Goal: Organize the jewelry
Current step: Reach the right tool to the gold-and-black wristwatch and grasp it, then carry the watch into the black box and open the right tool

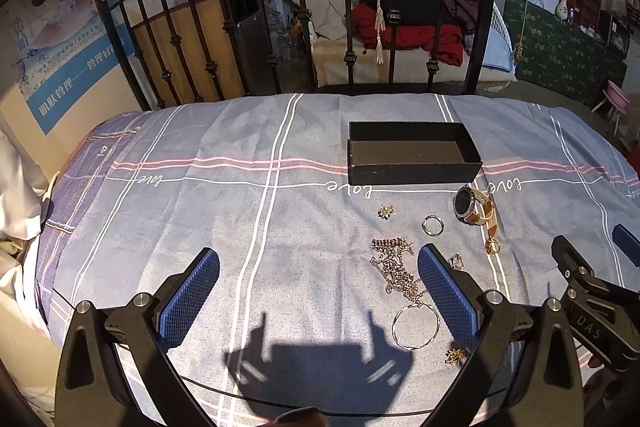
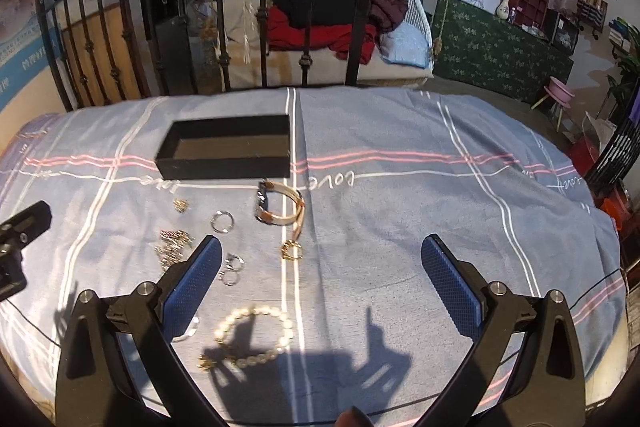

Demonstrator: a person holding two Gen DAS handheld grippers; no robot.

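Observation:
An open, empty black box (image 1: 412,153) (image 2: 228,147) sits on the blue checked bedspread. Jewelry lies in front of it: a watch (image 1: 474,207) (image 2: 276,207), a silver ring (image 1: 433,225) (image 2: 222,220), a chain necklace (image 1: 394,263) (image 2: 172,245), a thin bangle (image 1: 416,325), a pearl bracelet (image 2: 254,335), a gold ring (image 1: 493,246) (image 2: 292,251) and small earrings (image 1: 385,211). My left gripper (image 1: 318,263) is open and empty, hovering left of the jewelry. My right gripper (image 2: 320,255) is open and empty above the pearl bracelet.
A black iron bed rail (image 1: 304,7) stands behind the far edge of the bedspread (image 1: 240,227). The right gripper's body (image 1: 592,291) shows at the left view's right edge. A swing seat with clothes (image 2: 328,15) lies beyond the rail.

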